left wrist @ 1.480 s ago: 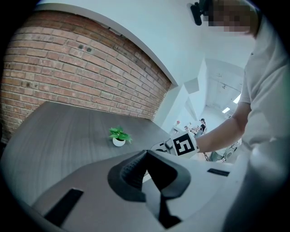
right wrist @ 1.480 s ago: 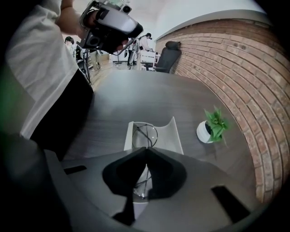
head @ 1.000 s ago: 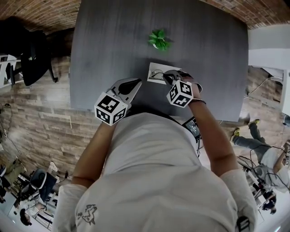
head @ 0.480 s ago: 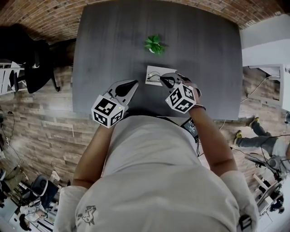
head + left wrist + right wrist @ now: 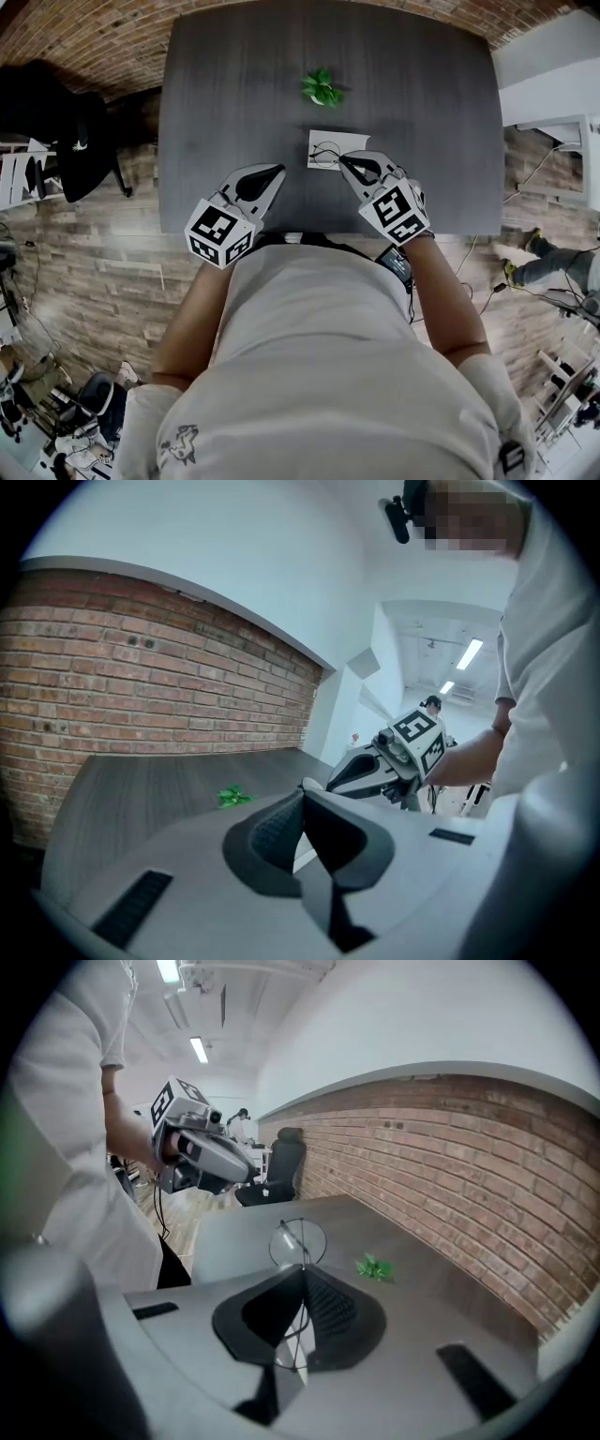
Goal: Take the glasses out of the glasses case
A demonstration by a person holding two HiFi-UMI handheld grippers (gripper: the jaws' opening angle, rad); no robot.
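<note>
- The right gripper (image 5: 346, 162) has pulled back toward the person and rolled since a second ago, bringing the glasses (image 5: 296, 1240) with it.
- Its jaws are clamped on the thin wire frame, and one round lens stands up past the tips.
- In the head view the glasses show over the white glasses case (image 5: 358, 141) on the dark table (image 5: 431, 103).
- The left gripper (image 5: 277, 172) hovers nearby, jaws together and empty.

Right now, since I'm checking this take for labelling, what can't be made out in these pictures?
Glasses case: head view, too small to tell its lid or inside; the right hand-held gripper covers part of it.
Glasses: right gripper view, one lens shows; the rest is hidden behind the shut jaws.
Glasses clear of the case or not: no view settles it.
</note>
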